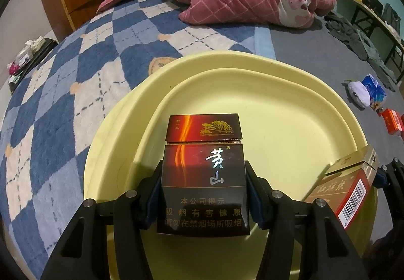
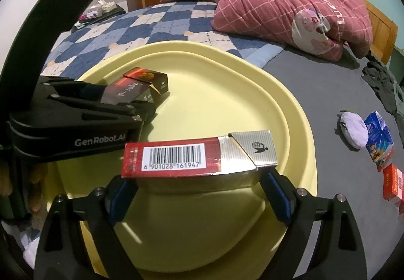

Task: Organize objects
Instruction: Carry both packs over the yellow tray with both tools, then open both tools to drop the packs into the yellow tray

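Dark pack (image 1: pixel 203 176) clamped in left gripper (image 1: pixel 204 194), red pack (image 2: pixel 199 160) in right gripper (image 2: pixel 199 191)

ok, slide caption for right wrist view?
Right gripper holds red-and-silver pack over yellow tray.

Glossy cardboard pack (image 1: pixel 203 176) – smooth matt plastic tray (image 1: pixel 290 113) – fuzzy woven blanket (image 1: pixel 75 72).

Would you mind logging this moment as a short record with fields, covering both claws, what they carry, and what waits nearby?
left claw: shut on dark red pack, held above the tray
right claw: shut on red and silver pack, barcode side up
yellow tray: on the bed, nothing lying loose in it
still outside: blue pack, red box, white pouch on grey sheet
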The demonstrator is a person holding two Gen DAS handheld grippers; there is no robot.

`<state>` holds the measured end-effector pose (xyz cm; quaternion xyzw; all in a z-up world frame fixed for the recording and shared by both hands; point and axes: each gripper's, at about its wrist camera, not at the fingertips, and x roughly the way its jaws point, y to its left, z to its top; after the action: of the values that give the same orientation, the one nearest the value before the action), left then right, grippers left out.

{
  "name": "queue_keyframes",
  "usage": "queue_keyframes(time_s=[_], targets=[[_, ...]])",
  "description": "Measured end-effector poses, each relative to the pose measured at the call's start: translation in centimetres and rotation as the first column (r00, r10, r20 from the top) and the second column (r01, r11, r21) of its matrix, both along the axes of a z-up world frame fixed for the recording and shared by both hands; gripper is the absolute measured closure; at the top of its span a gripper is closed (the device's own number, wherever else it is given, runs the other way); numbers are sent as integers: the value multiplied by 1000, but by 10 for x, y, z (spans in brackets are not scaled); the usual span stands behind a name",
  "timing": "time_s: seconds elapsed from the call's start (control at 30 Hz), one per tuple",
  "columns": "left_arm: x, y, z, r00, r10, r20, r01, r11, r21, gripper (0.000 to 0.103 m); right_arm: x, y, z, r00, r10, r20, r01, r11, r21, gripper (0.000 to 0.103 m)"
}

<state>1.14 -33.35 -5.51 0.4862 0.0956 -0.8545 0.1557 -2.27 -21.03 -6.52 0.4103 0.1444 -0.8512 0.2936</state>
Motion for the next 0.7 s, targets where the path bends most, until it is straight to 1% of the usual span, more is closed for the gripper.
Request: queue_keyframes(time_s=[0.17, 0.27, 0.33, 0.37, 0.4, 0.47, 0.53, 0.57, 0.7], targets=[[-2, 7, -1, 1000, -13, 25, 14, 1000, -27, 47, 2, -1, -2, 1000, 2, -9, -2, 1000, 10, 14], [-2, 9, -2, 1000, -10, 24, 10, 1000, -19, 44, 1, -1, -1, 1000, 4, -7, -4, 1000, 10, 14], [-1, 12, -1, 1000, -28, 14, 28, 999, 17, 17, 1, -1, 0, 1000, 1, -7, -1, 1000, -2, 14], [-1, 14, 0, 999, -47, 13, 46, 998, 31, 11, 2, -1, 0, 1000, -5, -7, 5, 1000, -2, 13], [-1, 18, 0, 998, -64, 18, 63, 997, 33, 2, 1, -1, 0, 1000, -9, -3, 9, 1000, 0, 13], [0, 25, 1, 997, -72, 34, 72, 997, -7, 1, 1, 0, 2, 1000, -14, -3, 14, 1000, -3, 11], [4, 26, 5, 997, -67, 24, 68, 997, -39, 1, 3, 1, 6, 1000, -17, -16, 16, 1000, -12, 4], [7, 26, 9, 998, -59, 9, 59, 997, -43, 1, 5, 2, 8, 1000, -19, -23, 18, 1000, -20, 0], [18, 17, 32, 996, 4, -86, -7, 999, -38, 1, 6, 7, 19, 999, -29, -36, 27, 998, -52, 0]])
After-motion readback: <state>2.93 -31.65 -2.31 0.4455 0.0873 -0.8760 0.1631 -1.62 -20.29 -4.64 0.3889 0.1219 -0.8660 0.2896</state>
